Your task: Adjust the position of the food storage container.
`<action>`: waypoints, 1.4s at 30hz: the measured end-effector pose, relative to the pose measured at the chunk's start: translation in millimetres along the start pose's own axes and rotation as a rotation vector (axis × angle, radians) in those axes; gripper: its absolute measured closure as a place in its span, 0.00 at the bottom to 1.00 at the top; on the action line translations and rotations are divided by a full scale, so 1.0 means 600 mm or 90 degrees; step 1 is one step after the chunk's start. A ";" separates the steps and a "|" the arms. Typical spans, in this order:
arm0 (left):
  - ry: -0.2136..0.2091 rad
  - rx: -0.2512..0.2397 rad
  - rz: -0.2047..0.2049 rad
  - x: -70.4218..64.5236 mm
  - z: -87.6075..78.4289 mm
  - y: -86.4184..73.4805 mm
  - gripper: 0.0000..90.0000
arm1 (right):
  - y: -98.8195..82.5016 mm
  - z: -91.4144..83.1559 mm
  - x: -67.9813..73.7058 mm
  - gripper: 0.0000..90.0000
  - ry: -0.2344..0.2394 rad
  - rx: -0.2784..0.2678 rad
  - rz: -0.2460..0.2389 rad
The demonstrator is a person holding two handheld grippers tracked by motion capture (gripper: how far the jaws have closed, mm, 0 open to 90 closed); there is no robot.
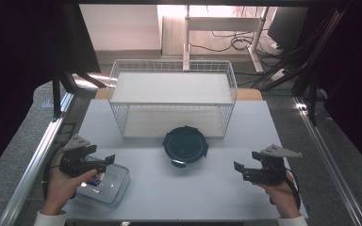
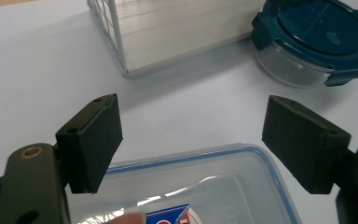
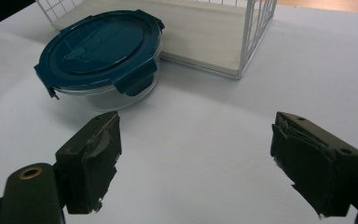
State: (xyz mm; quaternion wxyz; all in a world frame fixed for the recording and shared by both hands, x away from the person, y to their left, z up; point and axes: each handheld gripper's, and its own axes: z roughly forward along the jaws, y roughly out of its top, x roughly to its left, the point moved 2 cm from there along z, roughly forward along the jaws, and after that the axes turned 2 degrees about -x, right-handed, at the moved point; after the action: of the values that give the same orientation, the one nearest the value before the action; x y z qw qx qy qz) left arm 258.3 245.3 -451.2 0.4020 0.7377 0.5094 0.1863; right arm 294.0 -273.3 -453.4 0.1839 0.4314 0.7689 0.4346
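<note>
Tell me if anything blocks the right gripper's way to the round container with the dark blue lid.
Nothing visible does. The right gripper has open jaws with only bare white table between them and the round container. The wire rack stands behind it, off the path.

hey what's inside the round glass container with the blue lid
The round container looks empty: through its clear glass wall nothing shows in either gripper view. The dark blue lid is clipped on and covers the top, so the middle of the inside stays hidden.
</note>
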 end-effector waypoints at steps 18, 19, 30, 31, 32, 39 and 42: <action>-0.003 -0.026 0.017 -0.003 -0.015 0.009 0.25 | -0.006 0.005 0.002 0.19 -0.010 0.008 0.005; -0.005 -0.021 0.020 -0.003 -0.019 0.011 0.26 | -0.005 0.005 0.003 0.19 -0.006 0.009 0.007; -0.025 0.010 0.019 0.014 -0.045 -0.005 0.39 | -0.010 0.006 0.002 0.19 0.005 0.024 0.015; -0.029 0.019 0.019 0.017 -0.048 -0.010 0.43 | -0.010 0.007 0.002 0.19 0.006 0.025 0.015; -0.030 0.025 0.022 0.018 -0.050 -0.013 0.47 | -0.011 0.007 0.003 0.19 0.007 0.025 0.015; -0.067 0.070 0.043 0.016 -0.069 -0.042 0.71 | -0.010 0.005 0.005 0.18 0.028 0.016 0.031; -0.088 0.093 0.051 0.009 -0.074 -0.055 0.81 | -0.010 0.004 0.007 0.18 0.031 0.016 0.032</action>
State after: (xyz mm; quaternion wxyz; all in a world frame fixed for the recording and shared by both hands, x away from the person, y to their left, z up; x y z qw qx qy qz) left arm 210.1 273.5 -450.9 0.3737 0.7958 0.4629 0.1130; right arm 290.1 -269.9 -459.6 0.1486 0.4422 0.7675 0.4397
